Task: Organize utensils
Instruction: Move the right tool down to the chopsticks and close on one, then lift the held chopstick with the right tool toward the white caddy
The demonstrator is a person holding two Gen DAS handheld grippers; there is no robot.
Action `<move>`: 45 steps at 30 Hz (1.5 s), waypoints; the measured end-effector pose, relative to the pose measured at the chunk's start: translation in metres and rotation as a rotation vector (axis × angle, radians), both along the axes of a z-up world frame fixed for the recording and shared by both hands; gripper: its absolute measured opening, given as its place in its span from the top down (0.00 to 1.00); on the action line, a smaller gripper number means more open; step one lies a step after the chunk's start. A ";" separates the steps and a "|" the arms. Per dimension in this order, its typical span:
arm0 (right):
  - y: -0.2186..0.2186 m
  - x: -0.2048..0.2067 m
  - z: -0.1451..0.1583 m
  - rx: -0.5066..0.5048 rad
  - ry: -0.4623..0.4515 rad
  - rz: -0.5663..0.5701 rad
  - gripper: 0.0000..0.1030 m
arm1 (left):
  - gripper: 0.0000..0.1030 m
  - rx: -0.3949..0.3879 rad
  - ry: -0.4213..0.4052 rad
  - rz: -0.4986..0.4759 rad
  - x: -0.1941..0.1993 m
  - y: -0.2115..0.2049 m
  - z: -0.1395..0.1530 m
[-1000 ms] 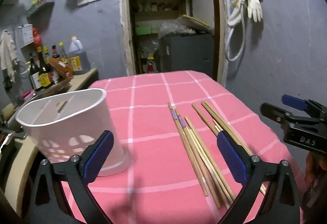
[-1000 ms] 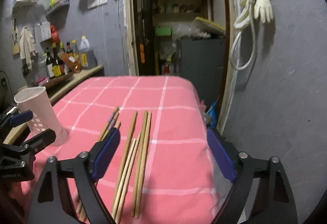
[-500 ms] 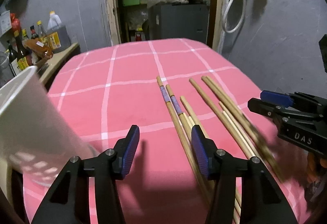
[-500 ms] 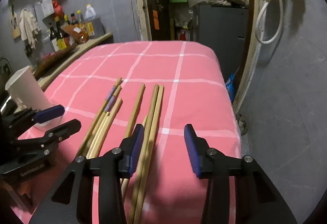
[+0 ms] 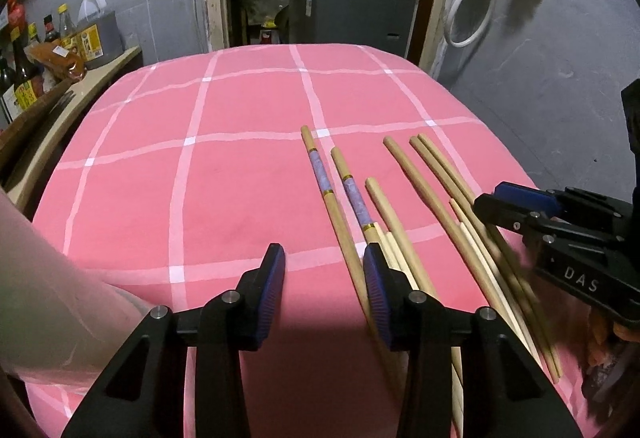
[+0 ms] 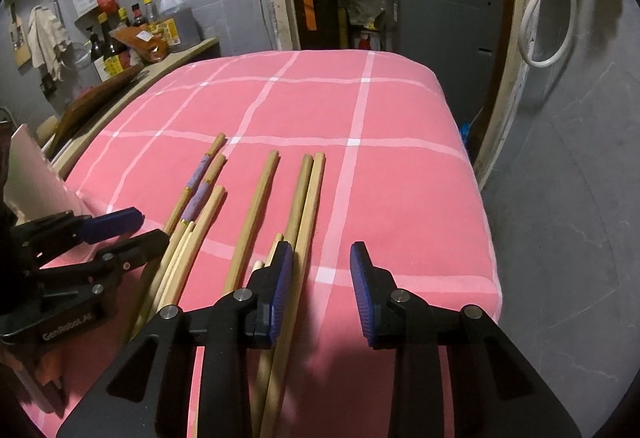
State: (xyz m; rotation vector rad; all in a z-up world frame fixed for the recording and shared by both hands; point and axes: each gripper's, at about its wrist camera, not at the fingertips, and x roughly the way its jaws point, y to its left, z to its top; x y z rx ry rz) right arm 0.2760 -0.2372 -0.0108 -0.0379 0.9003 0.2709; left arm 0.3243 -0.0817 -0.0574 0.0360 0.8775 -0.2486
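Presently your left gripper [image 5: 324,274] hangs over the pink checked cloth [image 5: 200,174], jaws closing with only bare cloth between them; its right pad sits against the nearest chopstick of the left cluster. Your right gripper [image 6: 320,278] is likewise closing on nothing, its left pad beside the outermost pair. The chopsticks [image 5: 400,222] lie loose on the cloth in a rough row, two of them bearing purple bands [image 5: 322,174], none lifted. You have the white holder [image 5: 36,298] at the far left edge, well apart from them and only partly in view.
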 end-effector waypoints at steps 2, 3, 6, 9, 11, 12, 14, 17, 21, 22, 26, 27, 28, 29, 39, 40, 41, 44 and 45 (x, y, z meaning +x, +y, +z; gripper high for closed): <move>0.003 0.003 0.001 -0.005 0.002 -0.003 0.73 | 0.65 0.007 0.009 0.003 0.002 -0.002 0.000; 0.003 0.006 0.000 -0.007 0.005 -0.004 0.73 | 0.65 0.010 0.013 0.008 0.003 -0.002 0.000; 0.004 0.013 0.001 -0.001 0.013 -0.014 0.73 | 0.66 0.009 0.022 0.023 0.011 -0.002 0.000; 0.006 0.021 0.000 -0.008 0.019 -0.020 0.74 | 0.66 0.003 0.030 0.032 0.017 -0.001 0.000; 0.007 0.029 0.000 -0.019 0.026 -0.031 0.74 | 0.66 0.000 0.034 0.038 0.020 0.000 0.000; 0.008 0.032 -0.002 -0.028 0.035 -0.035 0.75 | 0.66 0.000 0.035 0.039 0.022 0.000 0.001; 0.011 0.037 -0.007 -0.046 0.044 -0.031 0.75 | 0.66 -0.002 0.035 0.042 0.023 -0.001 0.001; 0.014 0.033 -0.007 -0.061 0.045 -0.024 0.75 | 0.66 -0.007 0.035 0.042 0.023 -0.001 0.000; 0.004 0.022 -0.005 -0.008 0.094 -0.010 0.75 | 0.69 -0.016 0.058 0.026 0.020 -0.001 0.001; 0.003 0.018 -0.005 -0.001 0.105 -0.003 0.75 | 0.69 -0.023 0.065 0.022 0.020 -0.001 0.001; 0.002 0.014 -0.006 0.010 0.104 -0.018 0.82 | 0.78 -0.029 0.078 0.022 0.018 -0.005 0.002; 0.002 0.014 -0.006 0.018 0.105 -0.028 0.87 | 0.85 -0.033 0.080 0.021 0.018 -0.005 0.002; 0.000 0.014 -0.006 0.042 0.112 -0.030 0.93 | 0.88 -0.048 0.089 0.016 0.017 -0.005 0.003; -0.001 0.014 -0.006 0.059 0.118 -0.039 0.93 | 0.92 -0.055 0.094 0.014 0.017 -0.005 0.003; -0.018 -0.014 0.006 0.266 0.065 -0.108 0.94 | 0.96 -0.147 0.088 0.009 -0.005 0.003 0.014; -0.018 -0.021 0.011 0.283 0.043 -0.109 0.94 | 0.96 -0.155 0.074 0.007 -0.010 0.004 0.018; -0.017 -0.029 0.016 0.298 0.012 -0.105 0.94 | 0.96 -0.163 0.059 0.002 -0.015 0.004 0.022; -0.008 -0.050 0.032 0.329 -0.093 -0.089 0.94 | 0.96 -0.191 -0.017 -0.009 -0.032 0.007 0.036; -0.005 -0.055 0.037 0.344 -0.125 -0.084 0.94 | 0.96 -0.201 -0.044 -0.008 -0.037 0.008 0.042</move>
